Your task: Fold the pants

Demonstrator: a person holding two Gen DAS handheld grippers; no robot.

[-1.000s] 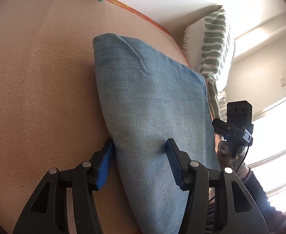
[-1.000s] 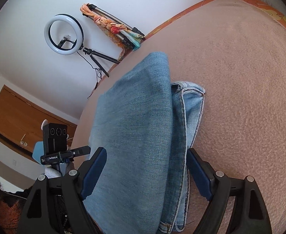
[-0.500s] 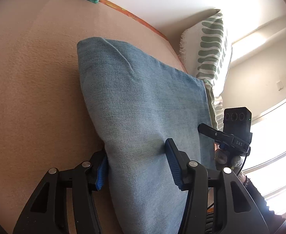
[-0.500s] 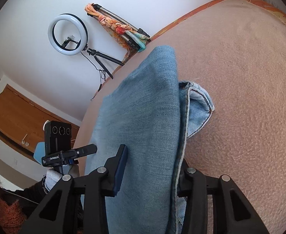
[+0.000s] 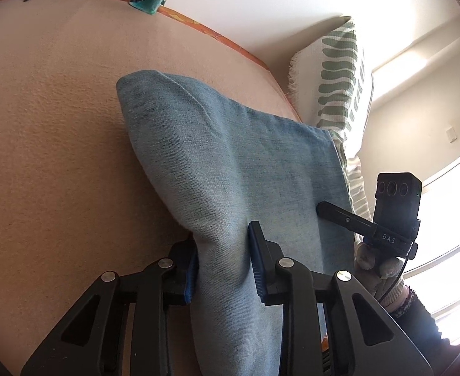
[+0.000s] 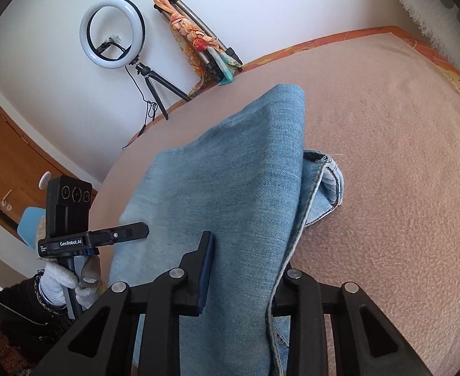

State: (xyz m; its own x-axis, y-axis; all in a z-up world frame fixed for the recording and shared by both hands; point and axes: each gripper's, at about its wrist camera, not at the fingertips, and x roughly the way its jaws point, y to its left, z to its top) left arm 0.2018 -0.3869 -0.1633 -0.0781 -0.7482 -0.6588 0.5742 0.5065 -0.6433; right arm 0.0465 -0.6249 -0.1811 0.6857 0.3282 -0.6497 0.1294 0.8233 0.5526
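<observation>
Two grippers, left gripper [image 5: 223,260] and right gripper [image 6: 245,269], fingers closing on one pair of pants [image 5: 230,163].

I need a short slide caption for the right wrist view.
Right gripper closing on a bunched edge of folded blue jeans on a pink bed cover.

Left gripper [image 5: 222,261]: pointing forward and down, jaws closing, blue pads pinching a fold of the jeans [image 5: 236,169]. Gloved left hand [image 6: 70,279] grips its handle, dark sleeve at the wrist.

Right gripper [image 6: 245,269]: same downward tilt, jaws closing on the denim edge. Gloved right hand [image 5: 374,258] wraps its handle.
</observation>
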